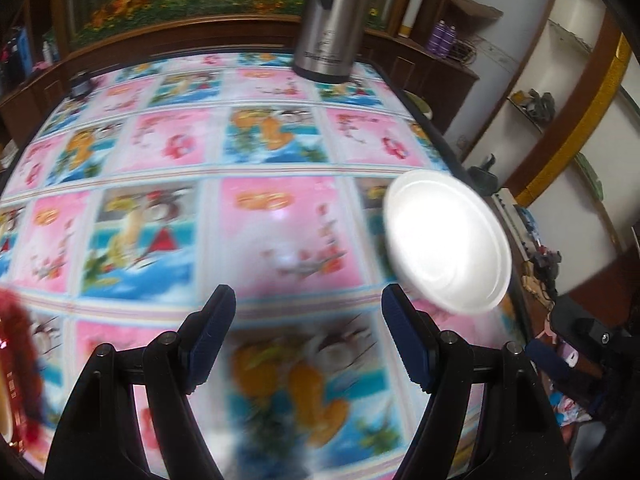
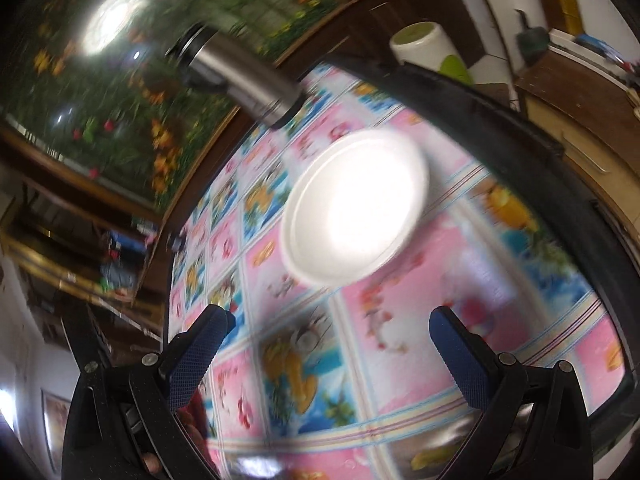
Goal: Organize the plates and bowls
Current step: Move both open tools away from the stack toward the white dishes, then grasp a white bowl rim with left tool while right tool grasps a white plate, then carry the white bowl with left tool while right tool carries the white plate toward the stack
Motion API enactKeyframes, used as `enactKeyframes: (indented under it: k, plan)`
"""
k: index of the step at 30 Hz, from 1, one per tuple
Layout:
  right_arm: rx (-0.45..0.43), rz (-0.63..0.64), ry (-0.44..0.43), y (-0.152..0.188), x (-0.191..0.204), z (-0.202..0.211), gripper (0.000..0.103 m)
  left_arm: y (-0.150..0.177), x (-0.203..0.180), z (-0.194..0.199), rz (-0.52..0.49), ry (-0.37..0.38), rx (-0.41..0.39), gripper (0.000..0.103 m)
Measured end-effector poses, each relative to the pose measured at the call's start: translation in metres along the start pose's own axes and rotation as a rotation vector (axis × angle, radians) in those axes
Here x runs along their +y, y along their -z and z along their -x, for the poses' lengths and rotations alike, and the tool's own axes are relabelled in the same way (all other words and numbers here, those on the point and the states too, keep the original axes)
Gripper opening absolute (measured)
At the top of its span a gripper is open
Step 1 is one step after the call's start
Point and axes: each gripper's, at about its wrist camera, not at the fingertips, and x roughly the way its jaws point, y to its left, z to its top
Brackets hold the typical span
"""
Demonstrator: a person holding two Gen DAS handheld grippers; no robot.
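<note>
Flask (image 1: 330,20) top cut off; tablecloth (image 1: 256,216) pics blurred.

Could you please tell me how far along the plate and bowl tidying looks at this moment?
Nothing visibly stacked yet. A shallow round white plate lies alone on the colourful cartoon-print tablecloth, near a steel thermos. The left gripper and right gripper are open and empty, the right facing the plate. Grasping and placing remain.
</note>
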Motion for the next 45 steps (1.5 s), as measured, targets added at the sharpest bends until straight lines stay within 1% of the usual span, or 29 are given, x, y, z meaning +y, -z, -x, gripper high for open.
enactKeyframes:
  k: [3,6,8,10,11,15,17,18,19,20,21,22,23,26,29,35,40,45]
  plan:
    - [-0.034,-0.041,-0.004,-0.015,-0.013,0.003,0.102,-0.008,-0.015,-0.018,-0.005,0.007,0.014,0.075]
    - [-0.049,-0.064,0.011,-0.027,-0.020,-0.001,0.100,-0.013,-0.026,-0.031,-0.003,0.014,0.031,0.075]
    - [-0.047,-0.062,0.027,-0.033,-0.023,-0.007,0.090,-0.015,-0.032,-0.035,-0.001,0.019,0.025,0.075]
    - [-0.037,-0.069,0.028,-0.039,-0.026,-0.014,0.086,-0.017,-0.036,-0.040,-0.001,0.018,0.025,0.075]
    - [-0.030,-0.070,0.030,-0.041,-0.027,-0.018,0.082,-0.018,-0.038,-0.044,-0.002,0.012,0.030,0.075]
    - [-0.011,-0.086,0.054,-0.047,-0.031,-0.037,0.077,-0.022,-0.045,-0.057,0.006,-0.003,0.038,0.075]
    - [-0.013,-0.101,0.062,-0.049,-0.033,-0.042,0.069,-0.021,-0.048,-0.061,-0.002,-0.008,0.036,0.073]
    - [-0.015,-0.099,0.069,-0.051,-0.033,-0.044,0.066,-0.020,-0.050,-0.062,-0.015,-0.028,0.023,0.053]
    - [-0.017,-0.095,0.080,-0.051,-0.033,-0.046,0.051,-0.020,-0.053,-0.064,-0.047,-0.066,0.027,0.036]
    - [-0.012,-0.088,0.095,-0.052,-0.033,-0.049,0.024,-0.019,-0.054,-0.067,-0.064,-0.071,0.040,0.014]
    - [0.003,-0.081,0.114,-0.052,-0.034,-0.052,0.012,-0.018,-0.054,-0.069,-0.067,-0.053,0.058,0.012]
    - [0.014,-0.080,0.115,-0.052,-0.035,-0.054,0.008,-0.017,-0.053,-0.067,-0.068,-0.055,0.048,0.012]
    - [0.022,-0.078,0.105,-0.050,-0.035,-0.055,0.007,-0.015,-0.052,-0.064,-0.071,-0.060,0.042,0.012]
    - [0.009,-0.054,0.099,-0.043,-0.029,-0.051,0.007,-0.010,-0.045,-0.053,-0.057,-0.050,0.033,0.012]
    - [0.001,-0.035,0.080,-0.037,-0.021,-0.046,0.007,-0.006,-0.039,-0.036,-0.067,-0.060,-0.004,0.012]
    - [-0.018,0.045,0.049,-0.017,0.007,-0.033,0.007,0.007,-0.016,-0.008,-0.048,-0.070,-0.041,0.012]
    - [-0.002,0.076,0.019,0.002,0.022,-0.031,0.007,0.021,0.004,0.006,-0.038,-0.084,-0.057,0.012]
    - [0.018,0.106,0.008,0.020,0.032,-0.036,0.007,0.033,0.023,0.014,-0.013,-0.095,-0.064,0.012]
